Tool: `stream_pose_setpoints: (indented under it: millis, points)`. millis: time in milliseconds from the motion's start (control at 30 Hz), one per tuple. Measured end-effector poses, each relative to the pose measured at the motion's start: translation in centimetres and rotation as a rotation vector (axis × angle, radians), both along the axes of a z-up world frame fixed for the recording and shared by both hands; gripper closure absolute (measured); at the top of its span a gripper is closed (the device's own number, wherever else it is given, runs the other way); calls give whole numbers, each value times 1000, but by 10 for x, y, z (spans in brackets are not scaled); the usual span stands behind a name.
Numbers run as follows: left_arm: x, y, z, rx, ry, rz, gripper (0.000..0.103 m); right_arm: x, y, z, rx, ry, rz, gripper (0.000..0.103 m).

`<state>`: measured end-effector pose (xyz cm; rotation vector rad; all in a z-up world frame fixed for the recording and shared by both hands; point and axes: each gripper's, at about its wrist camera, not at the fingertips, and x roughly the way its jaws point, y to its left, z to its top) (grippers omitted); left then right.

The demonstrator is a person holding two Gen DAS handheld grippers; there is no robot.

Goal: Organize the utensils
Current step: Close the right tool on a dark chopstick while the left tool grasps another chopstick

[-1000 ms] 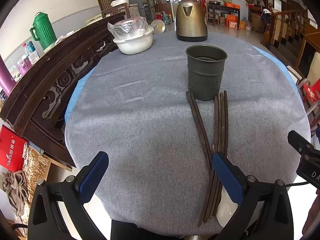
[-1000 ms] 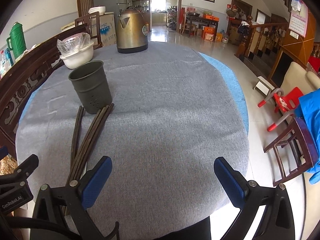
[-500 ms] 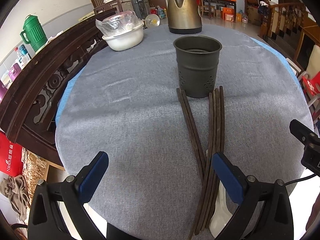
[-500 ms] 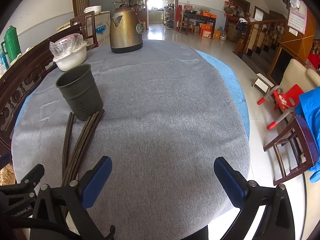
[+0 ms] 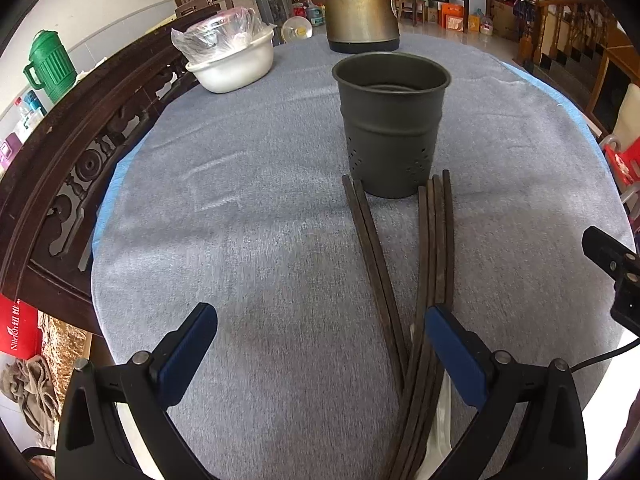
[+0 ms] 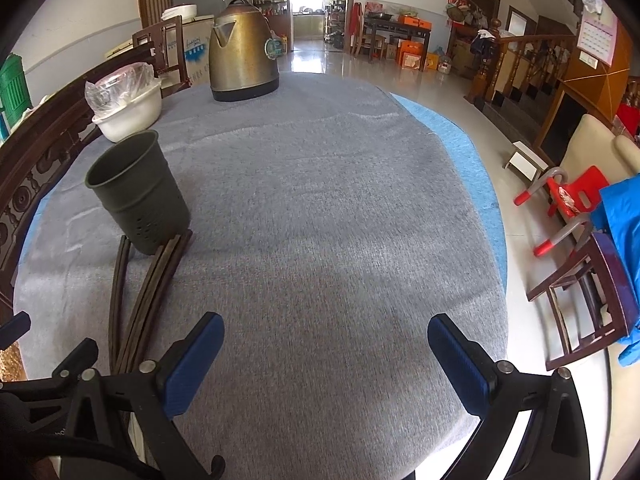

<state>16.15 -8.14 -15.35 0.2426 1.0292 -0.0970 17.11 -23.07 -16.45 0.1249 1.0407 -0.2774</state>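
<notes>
Both released: left tool (image 5: 320, 344) lower centre above the table (image 5: 240, 240), dark chopsticks (image 5: 436, 248) fanned below the holder (image 5: 390, 124); right tool (image 6: 326, 354) likewise empty.

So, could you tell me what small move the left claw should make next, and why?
Probably shift the left claw slightly right and down onto the chopsticks: it is open and empty, they lie flat beside its right finger, and the holder looks empty.
</notes>
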Motion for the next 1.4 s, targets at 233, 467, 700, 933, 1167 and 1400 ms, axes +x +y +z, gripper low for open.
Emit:
stream_pose_setpoints:
  millis: [233, 467, 700, 933, 1167, 1400]
  points:
    - [42, 24, -5, -111, 63, 28, 0, 21, -12, -9, 216, -26, 17, 16]
    - [78, 36, -13, -219, 135, 18, 13, 59, -7, -36, 499, 24, 53, 60]
    - [84, 34, -29, -327, 245, -52, 43, 74, 20, -54, 690, 78, 94, 64]
    - [86, 31, -28, -382, 266, -89, 62, 74, 37, -67, 674, 138, 92, 81]
    - [85, 37, -28, -365, 255, -98, 67, 65, 38, -61, 599, 136, 80, 84]
    - [82, 65, -32, -394, 283, -67, 68, 57, 31, -59, 564, 152, 55, 84]
